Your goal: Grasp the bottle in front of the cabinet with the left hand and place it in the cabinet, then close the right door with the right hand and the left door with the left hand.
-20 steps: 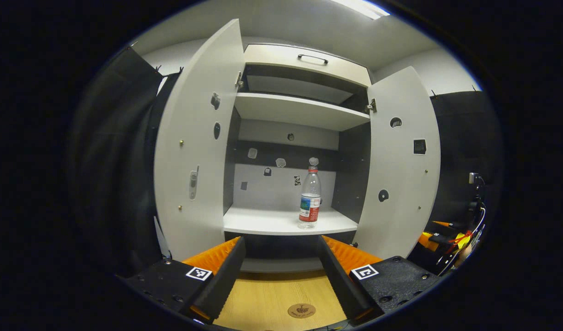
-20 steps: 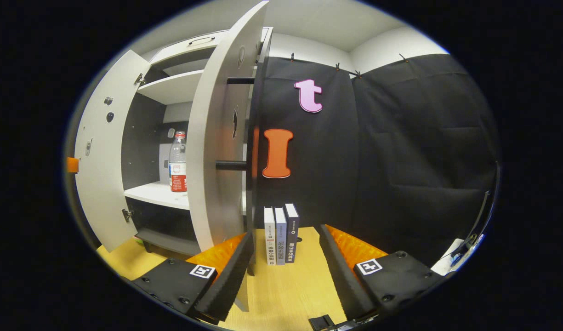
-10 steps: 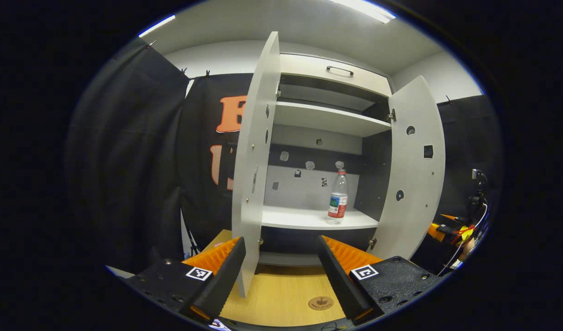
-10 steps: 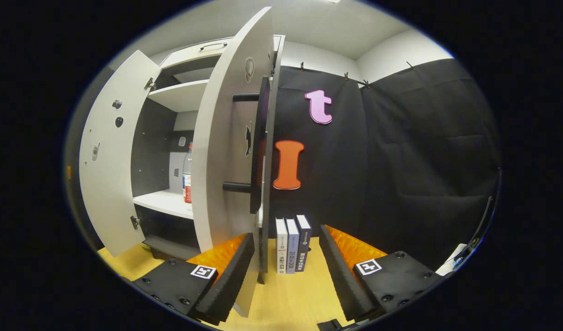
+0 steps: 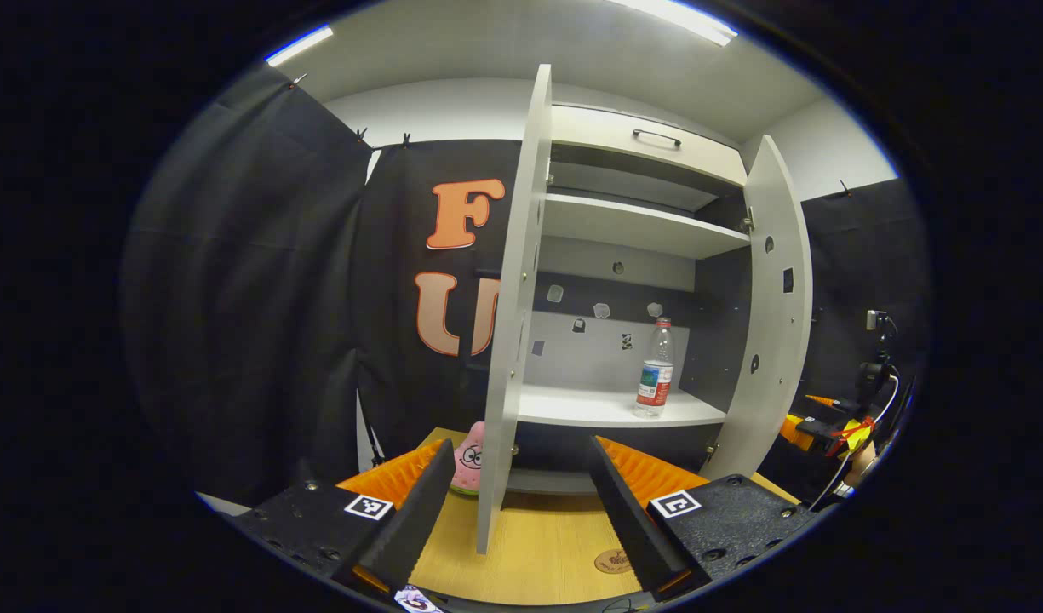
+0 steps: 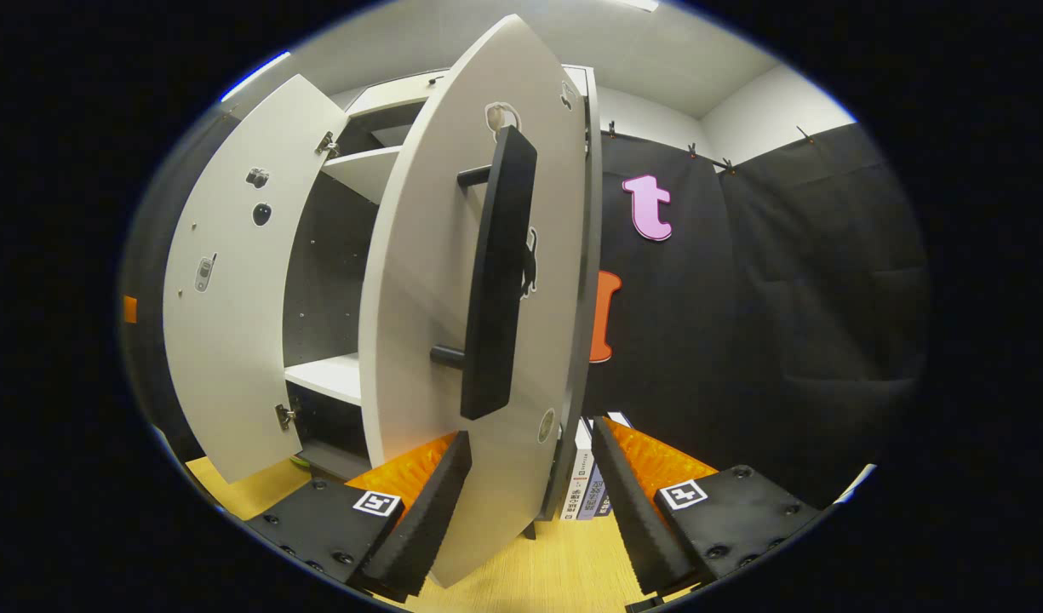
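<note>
The big cabinet [image 5: 640, 255] has my bottle [image 5: 655, 368] standing on its lower shelf [image 5: 589, 407], near the right side, so that job looks done. The right door [image 6: 453, 340] has swung a good way round since a moment ago; I now see its outer face and long dark handle [image 6: 497, 272]. My right gripper [image 6: 530, 502] is spread wide around the door's bottom edge, gripping nothing. The left door [image 5: 511, 340] now shows edge-on to my left gripper [image 5: 521, 511], which is also spread wide and holds nothing. I think the right door needs more pushing first. Some books [image 6: 587, 489] stand just behind it, and a small pink star toy [image 5: 468, 458] sits by the left door's foot. They might get bumped.
</note>
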A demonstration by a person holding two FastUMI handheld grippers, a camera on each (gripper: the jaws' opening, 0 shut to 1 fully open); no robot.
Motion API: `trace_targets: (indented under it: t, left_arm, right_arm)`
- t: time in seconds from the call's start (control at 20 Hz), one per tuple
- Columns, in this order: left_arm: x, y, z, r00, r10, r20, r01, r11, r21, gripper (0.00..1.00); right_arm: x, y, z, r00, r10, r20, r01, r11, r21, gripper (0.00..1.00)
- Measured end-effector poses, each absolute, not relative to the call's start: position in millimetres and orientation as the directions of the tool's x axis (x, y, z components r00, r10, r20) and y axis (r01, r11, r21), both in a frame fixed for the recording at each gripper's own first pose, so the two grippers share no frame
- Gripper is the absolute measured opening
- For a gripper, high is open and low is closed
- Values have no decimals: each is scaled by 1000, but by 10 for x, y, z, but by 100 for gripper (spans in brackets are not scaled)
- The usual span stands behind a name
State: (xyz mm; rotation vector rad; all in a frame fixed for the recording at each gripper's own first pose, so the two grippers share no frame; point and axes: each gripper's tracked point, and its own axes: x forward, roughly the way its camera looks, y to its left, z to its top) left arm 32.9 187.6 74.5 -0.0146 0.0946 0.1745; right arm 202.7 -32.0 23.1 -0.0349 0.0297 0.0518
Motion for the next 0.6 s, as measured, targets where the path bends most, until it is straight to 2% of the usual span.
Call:
trace_targets:
  t: [0.05, 0.4, 0.6]
  left_arm:
    - [331, 1927, 739, 979, 181, -99, -183, 983, -12, 94]
    - [396, 2295, 598, 959, 255, -121, -257, 966, -1, 95]
    - [498, 2481, 486, 948, 286, -137, -289, 957, -5, 94]
  right_arm:
    - [2070, -295, 203, 998, 56, -35, -57, 998, -24, 95]
    - [2435, 96, 91, 989, 128, -73, -127, 992, 14, 95]
    - [2466, 192, 128, 991, 121, -61, -120, 993, 12, 95]
